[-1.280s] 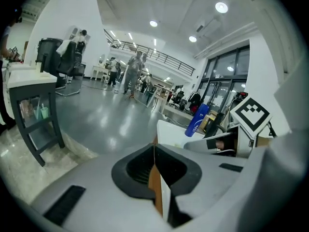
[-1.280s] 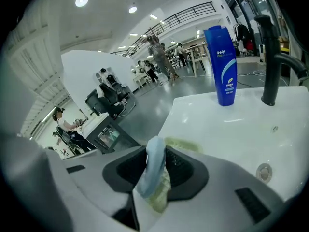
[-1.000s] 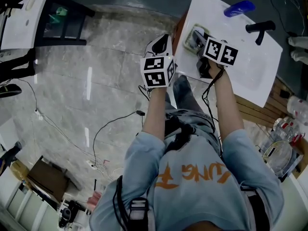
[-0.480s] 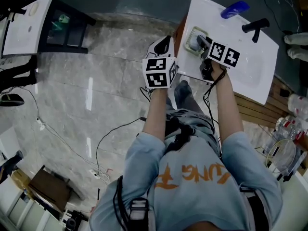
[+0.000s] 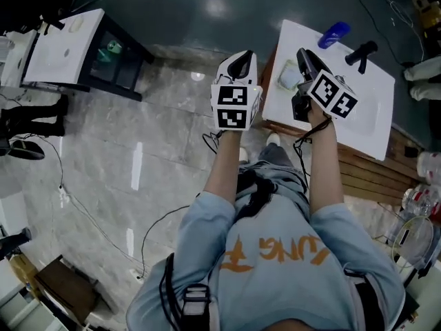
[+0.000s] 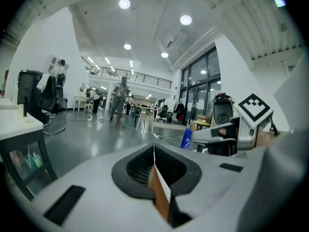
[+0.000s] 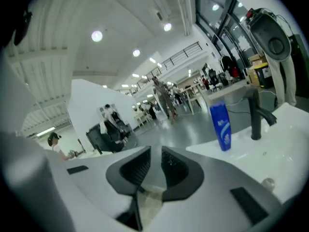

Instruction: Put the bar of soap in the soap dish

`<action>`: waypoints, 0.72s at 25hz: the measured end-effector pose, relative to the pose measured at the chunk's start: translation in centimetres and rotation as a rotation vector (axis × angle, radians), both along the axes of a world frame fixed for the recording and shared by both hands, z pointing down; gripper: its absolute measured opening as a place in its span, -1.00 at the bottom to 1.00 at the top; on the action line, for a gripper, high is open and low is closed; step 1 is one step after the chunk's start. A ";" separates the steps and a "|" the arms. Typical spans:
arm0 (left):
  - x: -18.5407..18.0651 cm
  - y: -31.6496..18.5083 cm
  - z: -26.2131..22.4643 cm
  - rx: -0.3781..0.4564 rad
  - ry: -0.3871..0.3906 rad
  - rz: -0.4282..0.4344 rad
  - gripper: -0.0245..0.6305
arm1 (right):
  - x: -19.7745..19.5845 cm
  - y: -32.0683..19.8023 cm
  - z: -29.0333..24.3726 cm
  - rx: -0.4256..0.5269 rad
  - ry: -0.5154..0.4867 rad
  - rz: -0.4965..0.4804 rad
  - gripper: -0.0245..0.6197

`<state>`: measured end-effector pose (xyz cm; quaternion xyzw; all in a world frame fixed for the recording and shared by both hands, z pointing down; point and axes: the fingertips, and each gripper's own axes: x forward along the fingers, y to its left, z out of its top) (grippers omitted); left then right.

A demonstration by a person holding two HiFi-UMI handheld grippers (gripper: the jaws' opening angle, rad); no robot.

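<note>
Light-blue short-sleeved T-shirt (image 5: 275, 261), orange print across the back.
Black harness straps (image 5: 252, 190); white left gripper (image 5: 239, 61) and right gripper (image 5: 306, 55) bearing black-and-white marker cubes (image 5: 235, 106).

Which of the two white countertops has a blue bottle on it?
The right-hand countertop, also bearing a black tap; the left one, on a dark stand, has none.

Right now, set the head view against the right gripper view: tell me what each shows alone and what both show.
Head view only: the person's arms, the left tool, the soap dish holding the pale bar of soap, and a white-topped stand. Right gripper view only: the jaws of the right tool, apart after just closing partway, nothing between them; ceiling lights; people far off. Both: the blue bottle, the black tap, the white basin.
</note>
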<state>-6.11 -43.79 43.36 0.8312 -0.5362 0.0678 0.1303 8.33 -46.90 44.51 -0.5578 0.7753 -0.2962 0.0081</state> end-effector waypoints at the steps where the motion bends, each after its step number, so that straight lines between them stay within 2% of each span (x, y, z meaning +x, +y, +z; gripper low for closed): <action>1: -0.3 0.0 -1.3 0.029 -0.010 0.006 -0.85 | -0.6 0.1 -2.9 0.080 -0.041 -0.016 -0.71; 3: -1.2 -0.2 -3.8 0.091 -0.031 0.009 -0.85 | -2.4 0.2 -9.0 0.248 -0.084 -0.074 -0.77; 6: -2.4 -0.1 -7.3 0.180 -0.049 -0.002 -0.85 | -4.2 0.7 -14.9 0.406 -0.007 -0.118 -0.80; 11: -3.9 -0.6 -11.3 0.291 -0.072 -0.035 -0.85 | -4.3 0.8 -16.4 0.462 0.114 -0.079 -0.80; 15: -5.2 -1.2 -12.3 0.322 -0.064 -0.064 -0.85 | -4.3 0.7 -16.2 0.482 0.202 -0.064 -0.83; 18: -5.4 -1.7 -12.5 0.330 -0.046 -0.070 -0.85 | -4.1 0.5 -15.9 0.494 0.305 -0.051 -0.83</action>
